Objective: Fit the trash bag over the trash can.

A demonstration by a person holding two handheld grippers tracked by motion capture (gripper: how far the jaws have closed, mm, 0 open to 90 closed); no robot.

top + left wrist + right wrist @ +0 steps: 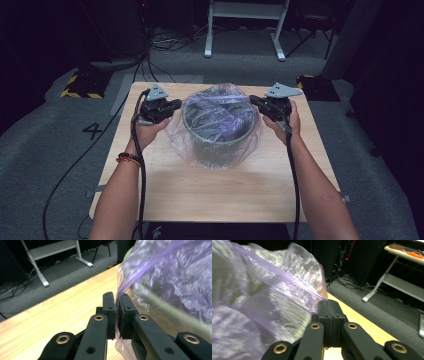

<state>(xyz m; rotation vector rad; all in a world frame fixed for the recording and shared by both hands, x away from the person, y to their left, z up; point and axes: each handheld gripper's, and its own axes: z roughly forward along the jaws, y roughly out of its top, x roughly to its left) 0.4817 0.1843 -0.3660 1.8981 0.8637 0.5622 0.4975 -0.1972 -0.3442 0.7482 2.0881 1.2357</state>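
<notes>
From the high view I see a round grey bucket [220, 131] standing on the wooden table [210, 192], somewhat nearer the far edge than the near one and about midway between the left and right edges. A clear plastic bag with a purple tint [220, 112] is draped over the bucket, covering its mouth and hanging down its outer wall to the tabletop, where it puddles along the near side. The left gripper [175, 105] sits at the bag's left side, held in the person's left hand [147, 129]; the right gripper [254, 100] sits at the bag's right side, held in the right hand [286, 122]. In the left gripper view, the jaws stand nearly together with a thin fold of the bag [160, 275] pinched between the pads (a purple strip of the bag runs straight into the slit between them). In the right gripper view, the jaws are pressed fully together and the bag's [269, 297] purple strip ends right at their tips, so I read this as a grip on the bag's edge. Both grippers are level with the bucket's rim, on opposite sides of it. Beyond the far edge, grey carpet [55, 145] carries loose cables, a white-legged stand [245, 30] and a painted "4" [93, 131] off the left edge.
</notes>
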